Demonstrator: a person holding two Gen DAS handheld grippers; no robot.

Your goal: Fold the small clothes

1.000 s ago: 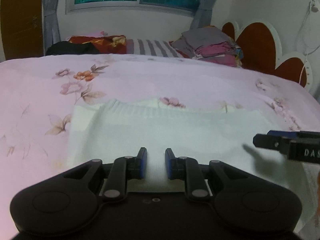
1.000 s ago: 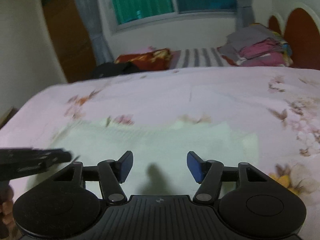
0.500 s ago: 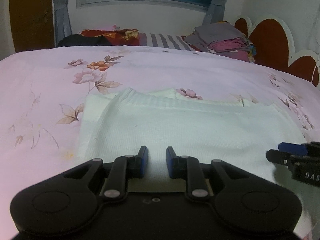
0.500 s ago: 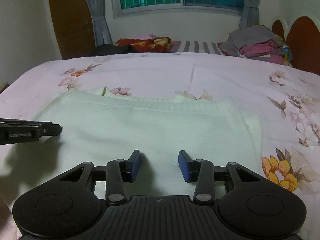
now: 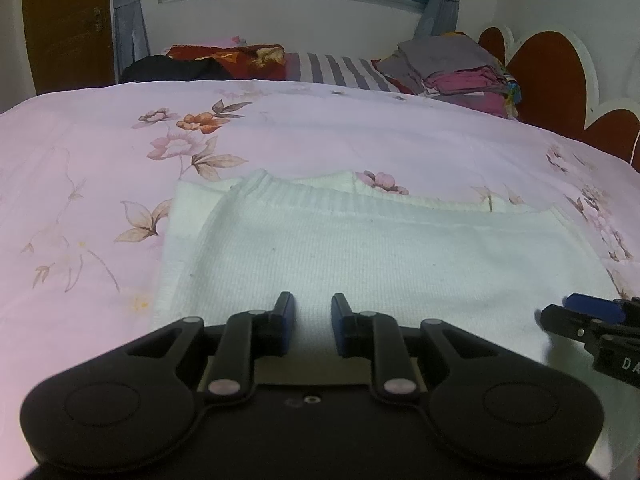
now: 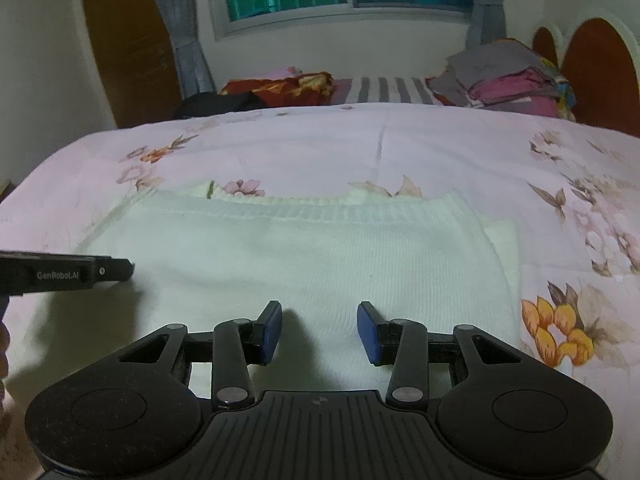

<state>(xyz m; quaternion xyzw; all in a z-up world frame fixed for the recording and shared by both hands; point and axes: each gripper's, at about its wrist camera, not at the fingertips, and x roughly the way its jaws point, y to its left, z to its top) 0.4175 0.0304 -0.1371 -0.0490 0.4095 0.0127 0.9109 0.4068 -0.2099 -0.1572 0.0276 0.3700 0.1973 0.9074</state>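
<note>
bedroom, floral pink bedsheet (image 5: 100, 184): white knit garment (image 5: 380, 256) flat near the bed's front edge, left gripper (image 5: 311, 316) and right gripper (image 6: 319, 326) both parted, empty, low over its near hem; risk of pinching sheet along with knit, or grabbing uneven layers, skewing the fold.

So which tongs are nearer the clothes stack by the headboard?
Right. The right tongs sit over the sweater's right half, the stack's side of the bed. The left tongs sit over its left half, farther off.
</note>
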